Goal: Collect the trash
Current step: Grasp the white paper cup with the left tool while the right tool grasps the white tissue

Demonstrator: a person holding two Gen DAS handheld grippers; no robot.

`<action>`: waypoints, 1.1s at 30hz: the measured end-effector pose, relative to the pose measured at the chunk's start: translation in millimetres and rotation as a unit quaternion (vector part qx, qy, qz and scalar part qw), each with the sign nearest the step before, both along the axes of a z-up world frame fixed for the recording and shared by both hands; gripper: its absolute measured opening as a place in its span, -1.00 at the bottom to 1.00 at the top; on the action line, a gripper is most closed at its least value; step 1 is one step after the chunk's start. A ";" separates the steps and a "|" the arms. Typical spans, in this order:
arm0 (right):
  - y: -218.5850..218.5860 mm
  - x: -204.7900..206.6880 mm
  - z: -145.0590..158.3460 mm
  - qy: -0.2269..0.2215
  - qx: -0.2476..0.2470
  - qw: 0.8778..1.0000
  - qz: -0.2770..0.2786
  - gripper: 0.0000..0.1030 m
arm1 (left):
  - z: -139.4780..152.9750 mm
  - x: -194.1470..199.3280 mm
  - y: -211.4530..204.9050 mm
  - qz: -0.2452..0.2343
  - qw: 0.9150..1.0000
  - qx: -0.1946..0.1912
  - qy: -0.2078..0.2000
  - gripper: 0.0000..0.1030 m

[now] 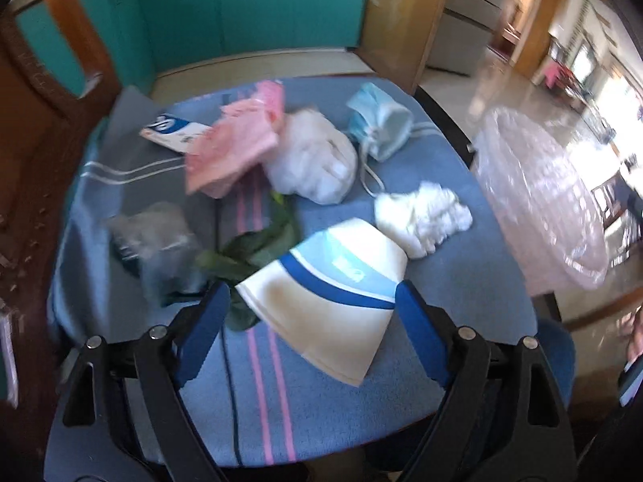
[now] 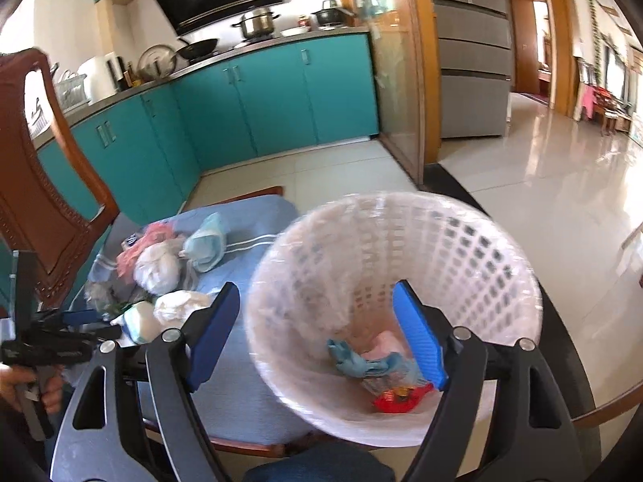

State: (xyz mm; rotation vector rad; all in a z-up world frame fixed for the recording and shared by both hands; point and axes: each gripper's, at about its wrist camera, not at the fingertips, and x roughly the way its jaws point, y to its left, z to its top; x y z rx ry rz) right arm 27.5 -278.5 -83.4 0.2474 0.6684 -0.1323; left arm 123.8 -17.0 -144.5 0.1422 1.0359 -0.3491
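Trash lies on a blue striped cloth (image 1: 321,381) on a chair seat. My left gripper (image 1: 311,301) is open just above a flattened paper cup (image 1: 333,293) with a blue band; the cup lies between its blue fingers. Beyond it lie a crumpled white tissue (image 1: 422,217), a white plastic bag (image 1: 313,160), a blue face mask (image 1: 377,120), a pink wrapper (image 1: 233,148), green leaves (image 1: 257,249) and a clear wrapper (image 1: 160,241). My right gripper (image 2: 317,321) is open and empty over the white lattice waste basket (image 2: 402,241), which holds a blue glove (image 2: 361,361) and a red wrapper (image 2: 398,399).
A brown wooden chair back (image 2: 40,184) rises at the left. Teal kitchen cabinets (image 2: 261,104) stand behind. Shiny tiled floor (image 2: 542,184) spreads to the right. The basket shows in the left wrist view (image 1: 542,193) right of the seat. A blue-and-white card (image 1: 173,130) lies at the cloth's far left.
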 end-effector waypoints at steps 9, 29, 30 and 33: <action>41.8 12.8 -6.8 0.020 -0.004 0.999 0.050 0.50 | -26.3 16.2 -28.2 -0.090 0.995 0.042 0.001 0.79; 145.0 107.6 -55.2 0.101 -0.035 0.976 0.191 0.50 | -14.1 -28.3 62.9 0.061 0.997 0.020 0.038 0.64; 149.3 115.1 -63.5 0.112 -0.037 0.974 0.192 0.50 | -13.7 -28.8 64.3 0.062 0.997 0.016 0.040 0.64; 157.0 125.6 -81.4 0.137 -0.039 0.971 0.191 0.50 | -12.8 -30.2 66.2 0.064 0.997 0.016 0.039 0.65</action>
